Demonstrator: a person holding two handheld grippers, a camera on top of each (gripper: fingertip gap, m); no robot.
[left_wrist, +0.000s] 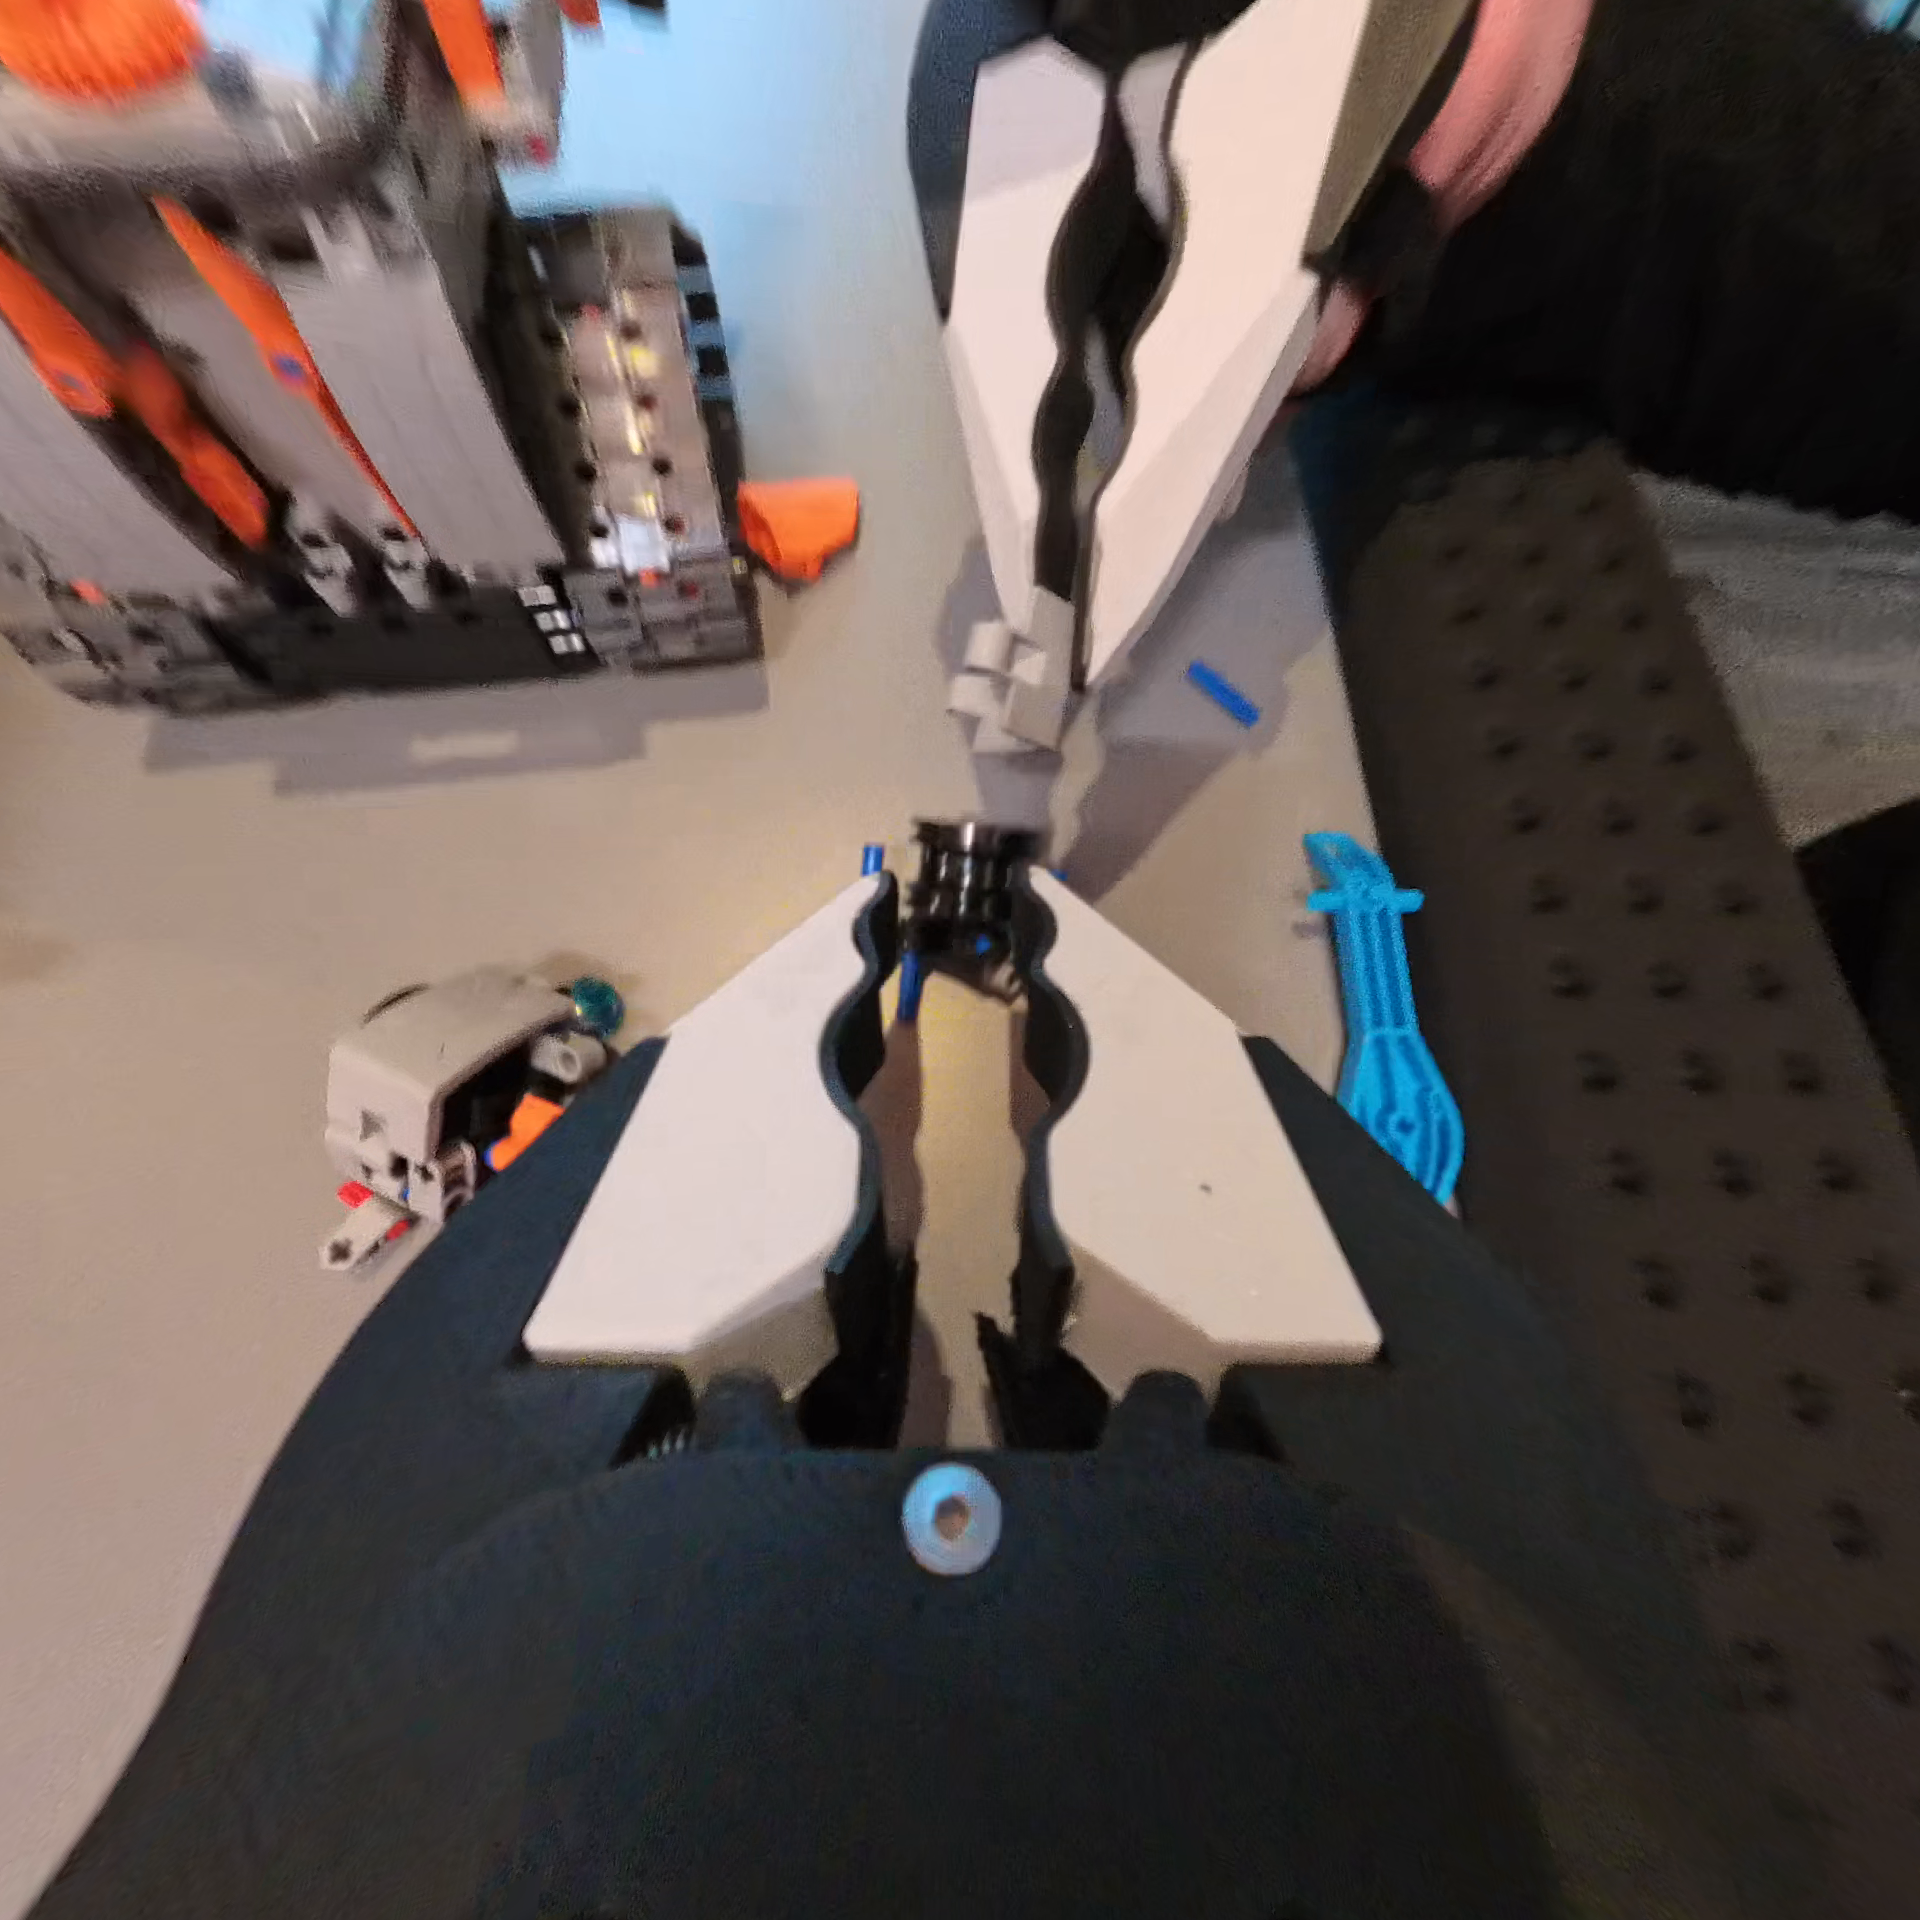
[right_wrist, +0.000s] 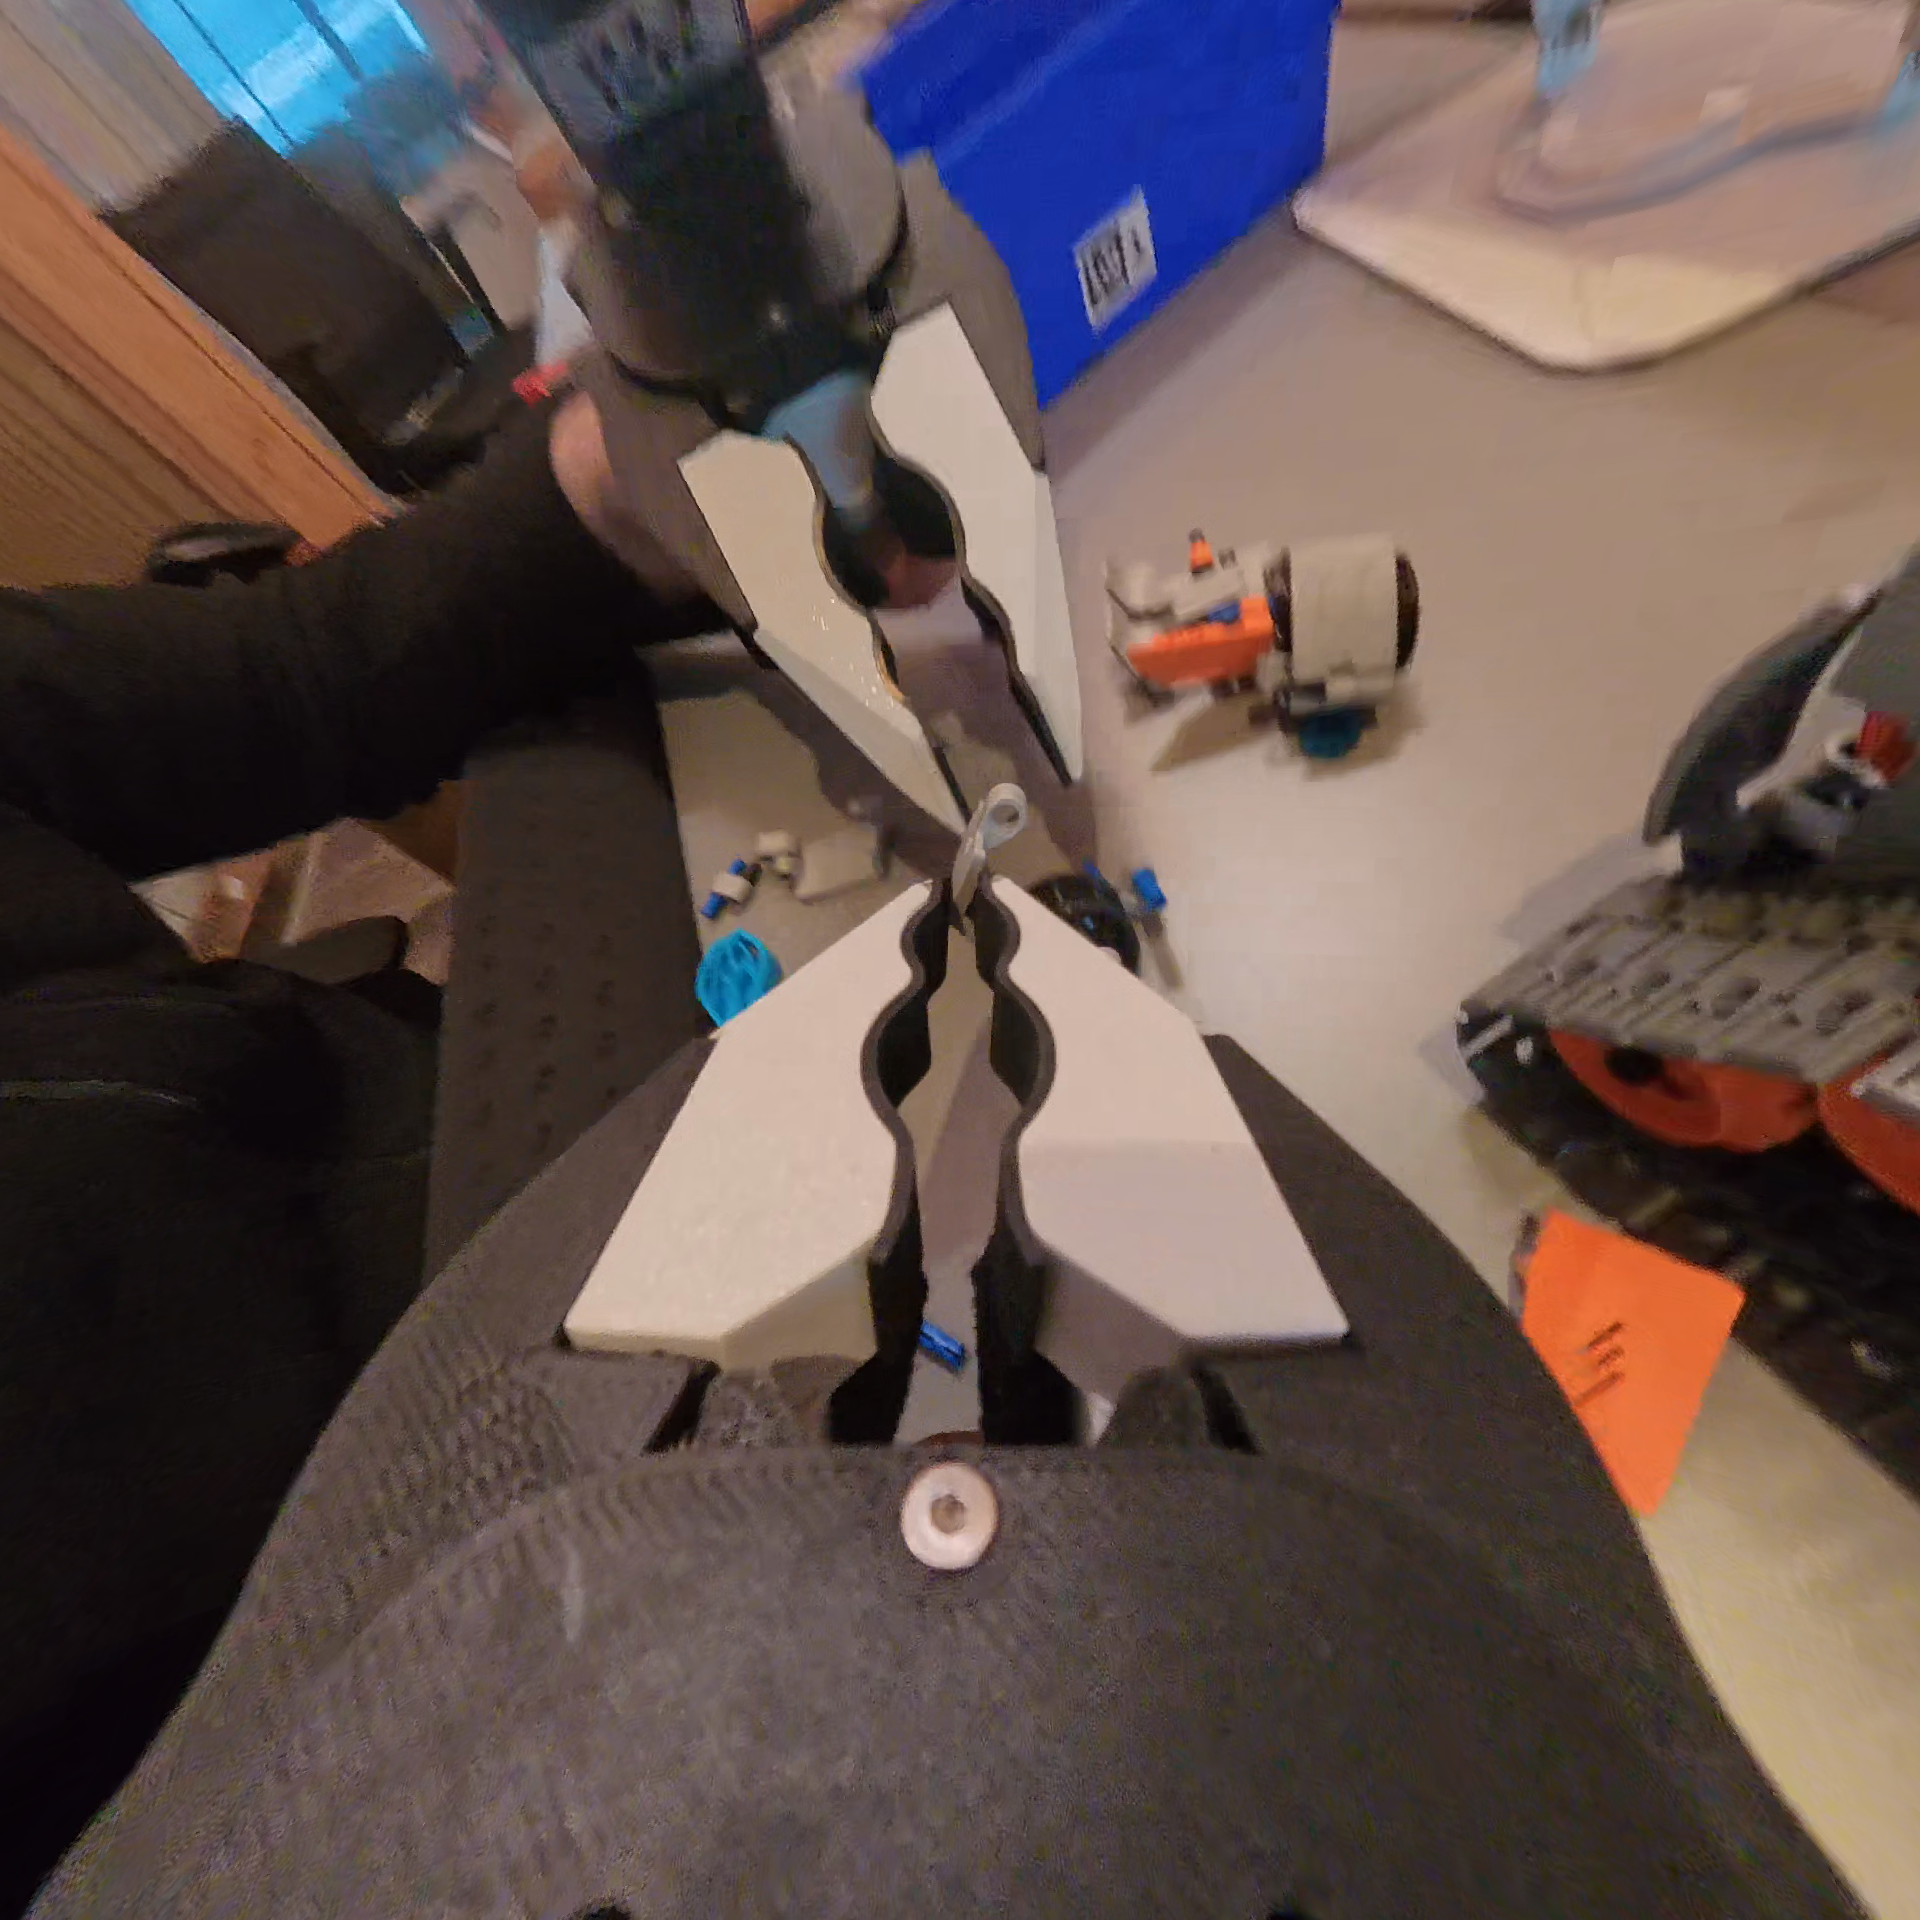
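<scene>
Left gripper: the left gripper (left_wrist: 958, 906) has its fingertips clamped on a small black ribbed piece (left_wrist: 961, 883) with blue pins sticking out of it; the jaws stand a little apart behind the tips, held off by the piece

Right gripper: the right gripper (right_wrist: 968, 902) is clenched on a thin light grey piece with a round eye (right_wrist: 992, 831), which pokes up past the tips; the jaws are almost together

How they meet: seen from the left wrist, the right gripper comes down from above with its grey piece (left_wrist: 1013, 686) just above the black piece; I cannot tell whether the two touch

Where this is: both held pieces are up off the beige floor (left_wrist: 312, 883), between the two sets of tips

Near the left gripper: a bright blue plastic tool (left_wrist: 1387, 1029) lies on the floor to its right, beside a dark fabric edge with dots (left_wrist: 1621, 935); a small blue pin (left_wrist: 1223, 693) lies farther off

Left side of the floor: a small grey brick assembly (left_wrist: 457, 1091) with orange and red bits and a teal round stud

Farther back: a big grey, black and orange brick model (left_wrist: 343, 457), blurred

From the right wrist: a blue bin (right_wrist: 1101, 156) at the back, an orange sheet (right_wrist: 1610, 1351) on the floor to the right, a black sleeve (right_wrist: 312, 675) on the left
</scene>
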